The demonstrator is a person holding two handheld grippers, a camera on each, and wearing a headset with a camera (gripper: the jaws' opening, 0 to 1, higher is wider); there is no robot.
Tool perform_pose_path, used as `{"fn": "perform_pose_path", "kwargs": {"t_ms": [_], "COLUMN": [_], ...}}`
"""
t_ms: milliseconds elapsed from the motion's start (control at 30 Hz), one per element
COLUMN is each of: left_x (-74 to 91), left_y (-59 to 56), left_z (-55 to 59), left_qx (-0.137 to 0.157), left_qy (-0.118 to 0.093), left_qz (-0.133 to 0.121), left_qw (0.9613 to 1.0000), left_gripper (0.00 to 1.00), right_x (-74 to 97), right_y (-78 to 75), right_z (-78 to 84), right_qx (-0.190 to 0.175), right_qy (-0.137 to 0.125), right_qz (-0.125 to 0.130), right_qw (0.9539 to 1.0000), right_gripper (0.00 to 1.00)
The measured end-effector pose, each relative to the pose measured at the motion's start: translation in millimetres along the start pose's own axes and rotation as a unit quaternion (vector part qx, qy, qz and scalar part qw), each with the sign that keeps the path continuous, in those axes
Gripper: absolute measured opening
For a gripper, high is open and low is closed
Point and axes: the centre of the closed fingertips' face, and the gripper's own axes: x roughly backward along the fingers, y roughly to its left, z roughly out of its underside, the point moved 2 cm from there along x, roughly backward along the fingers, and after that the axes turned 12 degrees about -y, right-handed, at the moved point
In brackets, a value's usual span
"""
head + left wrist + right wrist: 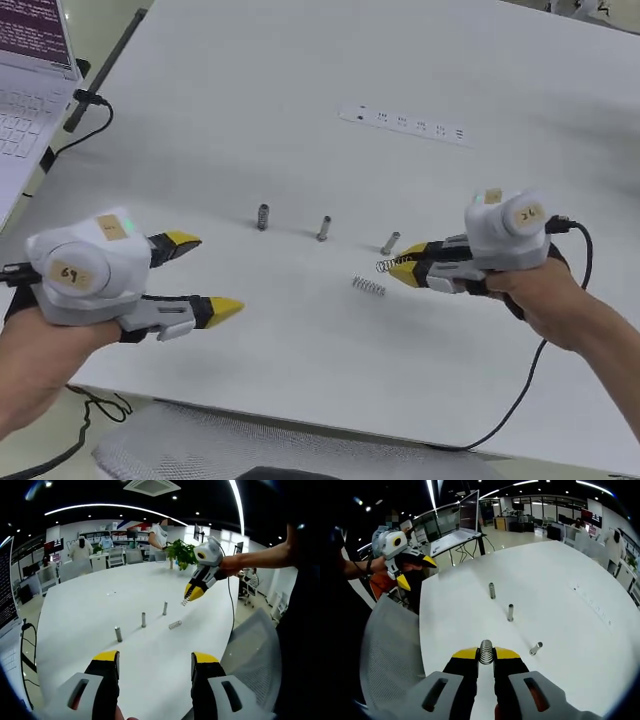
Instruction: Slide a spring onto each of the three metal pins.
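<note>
**Progress: one pin of three looks sprung; second spring is in the jaws**

Head view: the pins stand in a row across the white table (300, 100).
- Left pin (262, 217): ribbed, coiled outline, clearer in the right gripper view. Judged to be carrying its spring already.
- Middle pin (324, 229): smooth and bare.
- Right pin (390, 243): bare, and appears to lean rather than stand straight.

Right gripper (403, 268): jaws closed on a spring. The held spring (385, 265) sticks out past the yellow tips toward 9 o'clock. It sits at about 6 o'clock of the right pin, near it but not touching.

Loose spring (368, 286): lies flat on the table at 7 o'clock of the right pin, just below the held one.

Left gripper (207, 274): jaws spread wide with nothing between them. It is well apart from the pins, at about 8 o'clock of the left pin.

Judgement: roughly a third done. Two pins remain, and two springs are to hand for them.
</note>
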Motion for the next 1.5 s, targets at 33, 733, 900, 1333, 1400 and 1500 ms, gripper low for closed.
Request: {"fn": "perform_pose_path", "kwargs": {"t_ms": [33, 733, 900, 1333, 1400, 1500], "left_x": [0.6, 9.0, 10.7, 14.0, 14.6, 16.2], "left_y": [0.7, 12.0, 13.4, 17.2, 17.7, 20.1], "left_z": [-0.1, -1.0, -0.5, 0.0, 0.0, 1.4], "left_qx": [0.001, 0.011, 0.013, 0.016, 0.018, 0.023], "left_qy": [0.000, -0.008, -0.008, -0.012, -0.012, -0.013], "left_qz": [-0.001, -0.020, -0.023, -0.028, -0.029, -0.032], "left_qw": [1.0000, 0.9997, 0.9996, 0.9994, 0.9993, 0.9991], "left_gripper": [0.53, 0.53, 0.53, 0.53, 0.53, 0.53], "right_x": [-1.5, -38.1, -45.3, -68.4, -71.5, -77.6], "right_y": [-1.5, -30.2, -37.5, -54.6, -55.6, -56.3], "right_z": [-1.5, -22.1, -25.4, -34.0, -35.8, -38.0], "right_qx": [0.002, 0.014, 0.016, 0.033, 0.036, 0.043], "right_qy": [0.002, 0.030, 0.036, 0.064, 0.067, 0.073], "right_qz": [0.000, -0.008, -0.010, -0.008, -0.008, -0.011], "right_qw": [1.0000, 0.9994, 0.9992, 0.9974, 0.9971, 0.9963], "right_gripper": [0.09, 0.09, 0.09, 0.09, 0.09, 0.09]}}
